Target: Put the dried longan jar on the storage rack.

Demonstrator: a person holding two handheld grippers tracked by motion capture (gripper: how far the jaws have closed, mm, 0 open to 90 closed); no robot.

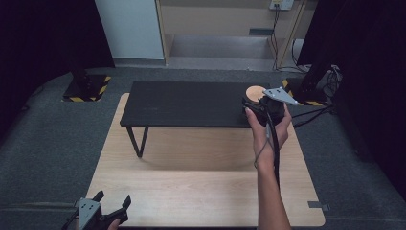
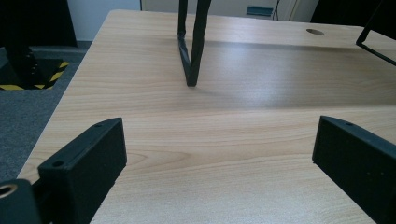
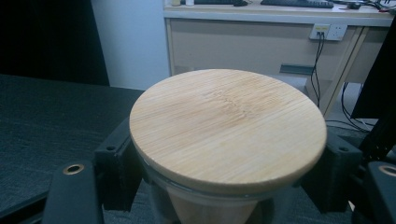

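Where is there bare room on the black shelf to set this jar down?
The black shelf is bare from its left end nearly to the right end. Only the right end is crowded, where the right gripper holds the jar with the bamboo lid. The wooden table in front of the shelf is also bare, bordered by the open left gripper at its near left corner.

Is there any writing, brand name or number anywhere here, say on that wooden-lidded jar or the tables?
No readable text anywhere.
Jar lid: plain wood grain, no label.
Black bench and wooden table: unmarked.
Yellow-black hazard stripes on a stand base: a warning pattern, no words.
Wall socket: too small to read.
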